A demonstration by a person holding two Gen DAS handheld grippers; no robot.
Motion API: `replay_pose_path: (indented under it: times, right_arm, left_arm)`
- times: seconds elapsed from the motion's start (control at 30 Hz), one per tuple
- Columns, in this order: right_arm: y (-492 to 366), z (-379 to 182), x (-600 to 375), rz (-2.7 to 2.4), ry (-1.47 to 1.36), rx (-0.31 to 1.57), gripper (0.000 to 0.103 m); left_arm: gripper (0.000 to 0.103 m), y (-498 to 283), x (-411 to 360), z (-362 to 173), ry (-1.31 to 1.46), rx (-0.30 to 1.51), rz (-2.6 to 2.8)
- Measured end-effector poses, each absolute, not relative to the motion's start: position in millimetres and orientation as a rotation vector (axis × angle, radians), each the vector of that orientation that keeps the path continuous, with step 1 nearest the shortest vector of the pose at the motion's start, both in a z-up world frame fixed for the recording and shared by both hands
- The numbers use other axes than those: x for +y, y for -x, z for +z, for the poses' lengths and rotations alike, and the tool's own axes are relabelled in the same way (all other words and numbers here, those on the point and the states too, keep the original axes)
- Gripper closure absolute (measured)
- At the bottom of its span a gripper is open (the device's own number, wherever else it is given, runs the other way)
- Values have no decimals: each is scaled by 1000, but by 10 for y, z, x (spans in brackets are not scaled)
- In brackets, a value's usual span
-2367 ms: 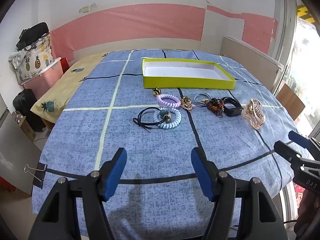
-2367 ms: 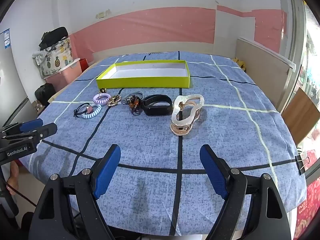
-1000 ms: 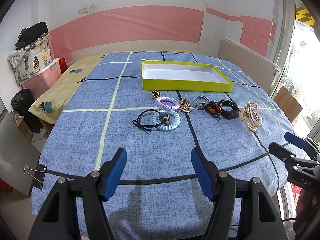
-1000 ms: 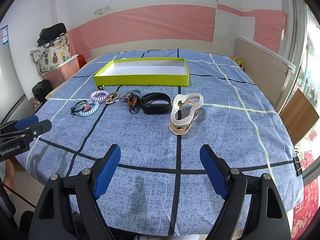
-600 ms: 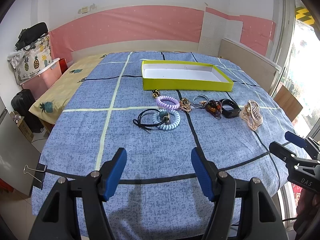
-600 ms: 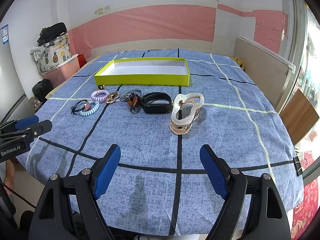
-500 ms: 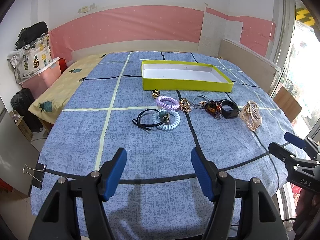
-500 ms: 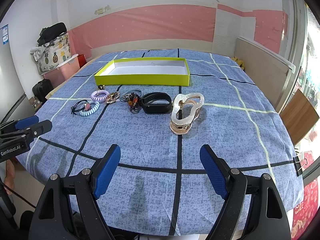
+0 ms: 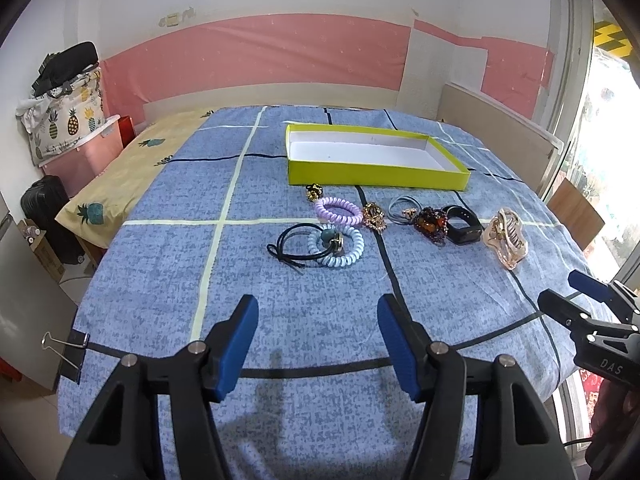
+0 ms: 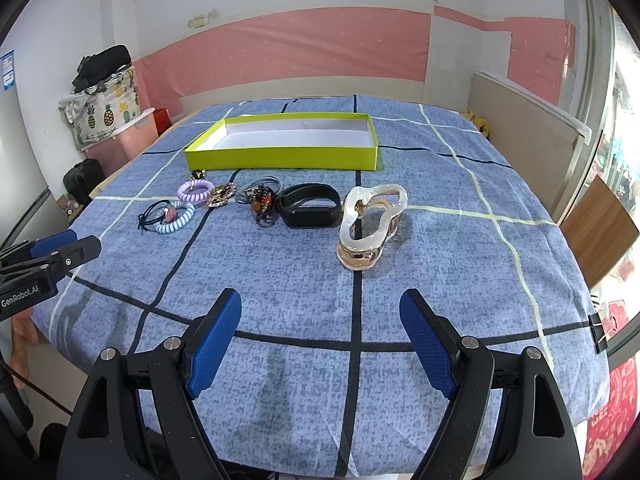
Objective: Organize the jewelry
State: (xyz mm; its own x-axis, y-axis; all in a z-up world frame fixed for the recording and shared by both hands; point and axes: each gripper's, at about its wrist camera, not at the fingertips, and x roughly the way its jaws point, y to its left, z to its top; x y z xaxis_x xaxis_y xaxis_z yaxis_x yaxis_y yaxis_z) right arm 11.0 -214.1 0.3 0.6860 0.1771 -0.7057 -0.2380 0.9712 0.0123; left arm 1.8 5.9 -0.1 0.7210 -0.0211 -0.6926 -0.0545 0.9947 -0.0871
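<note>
Hovering wide-spread and empty over the bedspread.
Right gripper (image 10: pixel 320 336) should straddle the hair claw (image 10: pixel 370 226) squarely; left gripper (image 9: pixel 314 338) waits, also spread.

The right gripper (image 10: pixel 320 316) hangs at 6 o'clock over the blue checked cloth (image 10: pixel 440 240), its blue-padded jaws spread wide with nothing between them; the left gripper (image 10: pixel 60 246) pokes in at 9 o'clock, its jaw gap too edge-on to judge. Past centre toward 12 o'clock sits the yellow-green tray (image 10: pixel 280 158); in front of it runs a row, from 10 toward 1 o'clock: black hair tie (image 10: pixel 150 214) touching a pale blue coil tie (image 10: pixel 178 220), purple coil tie (image 10: pixel 195 191), gold brooch (image 10: pixel 220 196), beaded piece (image 10: pixel 262 202), black wristband (image 10: pixel 310 210), and a clear hair claw (image 10: pixel 370 226) standing upright.
</note>
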Motion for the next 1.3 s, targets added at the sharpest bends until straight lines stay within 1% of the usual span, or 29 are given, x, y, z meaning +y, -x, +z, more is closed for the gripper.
replay_pose_path:
  times: [0.4, 0.87, 1.0, 1.07, 1.1, 1.17, 1.2, 1.3]
  right_arm:
    - [-378, -83, -2219, 196, 71, 801, 21]
    - [-978, -277, -2289, 141, 46, 851, 22]
    - [-1067, -289, -2266, 138, 39, 849, 22]
    - [-1103, -291, -2269, 131, 35, 846, 23]
    - [-1111, -291, -2271, 126, 33, 845, 25]
    - [-1137, -301, -2278, 109, 33, 848, 36]
    - [-1158, -308, -2288, 105, 32, 852, 39]
    - [-1177, -324, -2316, 97, 27, 859, 46]
  left_arm:
    - [39, -202, 94, -64, 108, 776, 17]
    - [39, -696, 150, -245, 89, 810, 18]
    - [43, -794, 155, -279, 73, 818, 9]
    - [46, -840, 119, -289, 59, 822, -8]
    - [49, -867, 97, -301, 53, 826, -23]
    - [58, -921, 52, -329, 36, 838, -34]
    - [64, -945, 26, -344, 25, 843, -41]
    - [71, -995, -29, -376, 7, 853, -58]
